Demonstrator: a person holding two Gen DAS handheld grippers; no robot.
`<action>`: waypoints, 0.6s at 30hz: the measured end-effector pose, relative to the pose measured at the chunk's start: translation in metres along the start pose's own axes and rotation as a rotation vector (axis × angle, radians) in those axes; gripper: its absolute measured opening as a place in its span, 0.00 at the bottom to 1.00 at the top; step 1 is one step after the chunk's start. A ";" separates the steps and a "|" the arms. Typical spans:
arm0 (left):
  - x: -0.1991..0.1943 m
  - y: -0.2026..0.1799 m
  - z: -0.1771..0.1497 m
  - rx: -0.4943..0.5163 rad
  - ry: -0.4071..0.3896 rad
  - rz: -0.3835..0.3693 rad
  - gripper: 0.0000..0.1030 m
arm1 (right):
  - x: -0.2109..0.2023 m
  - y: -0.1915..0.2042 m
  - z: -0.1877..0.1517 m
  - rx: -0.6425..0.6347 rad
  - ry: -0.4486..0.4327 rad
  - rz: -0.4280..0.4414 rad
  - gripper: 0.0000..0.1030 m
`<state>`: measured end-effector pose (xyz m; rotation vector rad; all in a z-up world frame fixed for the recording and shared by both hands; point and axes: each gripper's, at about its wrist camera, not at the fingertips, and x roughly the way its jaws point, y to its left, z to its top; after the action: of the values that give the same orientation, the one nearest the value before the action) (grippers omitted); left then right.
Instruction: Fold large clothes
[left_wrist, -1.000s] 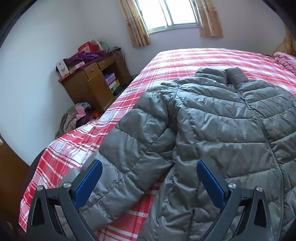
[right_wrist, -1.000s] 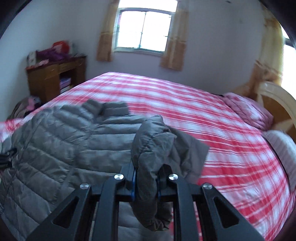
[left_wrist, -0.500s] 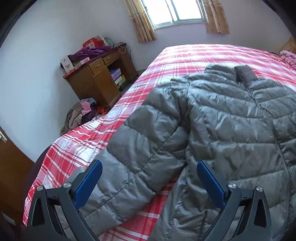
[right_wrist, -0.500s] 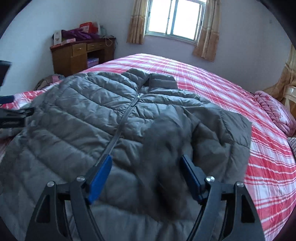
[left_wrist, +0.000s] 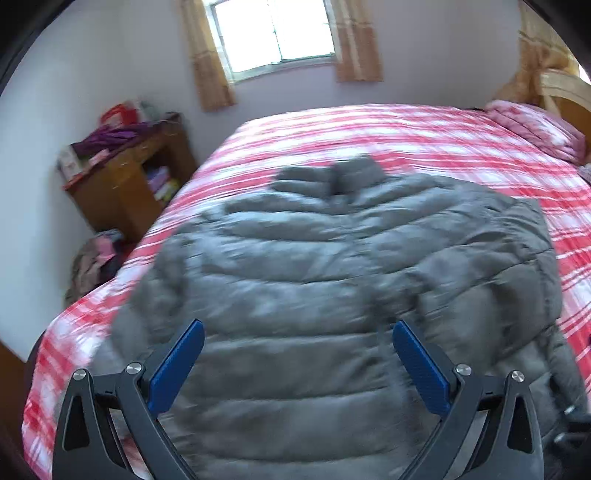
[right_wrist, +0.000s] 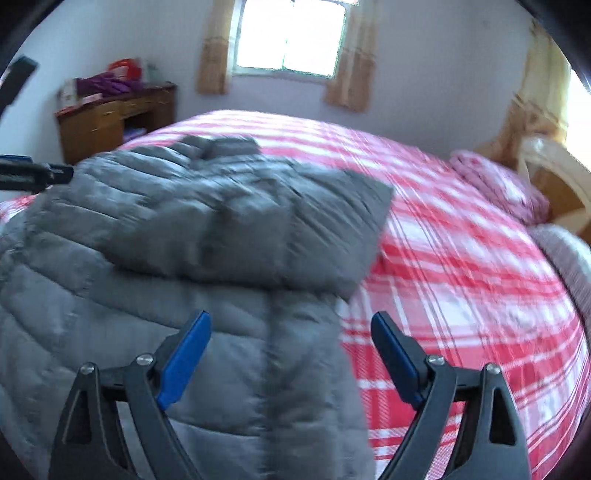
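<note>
A grey quilted jacket (left_wrist: 314, 266) lies front up on the red and white checked bed (left_wrist: 424, 136), collar toward the window. Its right-hand sleeve (right_wrist: 258, 229) lies folded across the chest. My left gripper (left_wrist: 298, 326) hovers open over the jacket's lower middle, with nothing between its blue pads. My right gripper (right_wrist: 291, 316) hangs above the jacket's right edge near the hem. Its jaws are opening, and the fabric lies below them, not pinched. Both views are blurred by motion.
A wooden desk (left_wrist: 129, 184) piled with clutter stands against the wall left of the bed, with a heap of clothes (left_wrist: 96, 258) on the floor beside it. A pink pillow (left_wrist: 535, 129) and the headboard (right_wrist: 546, 177) are at the far right.
My right gripper let go of the sleeve, which dropped folded onto the jacket's front, and the gripper opened wide and sank. My left gripper swung right, from the left sleeve to the jacket's middle.
</note>
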<state>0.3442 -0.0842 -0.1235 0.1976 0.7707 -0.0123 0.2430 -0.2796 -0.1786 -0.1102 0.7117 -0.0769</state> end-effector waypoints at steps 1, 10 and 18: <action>0.006 -0.013 0.004 0.012 0.000 -0.018 0.99 | 0.005 -0.006 -0.003 0.019 0.012 -0.006 0.88; 0.071 -0.080 0.013 0.056 0.125 -0.167 0.27 | 0.021 -0.031 -0.020 0.114 0.056 0.040 0.91; 0.028 -0.041 0.011 0.066 0.019 -0.130 0.12 | 0.024 -0.045 -0.032 0.178 0.086 0.086 0.93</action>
<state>0.3684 -0.1253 -0.1418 0.2103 0.8021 -0.1593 0.2390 -0.3290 -0.2127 0.0945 0.7912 -0.0629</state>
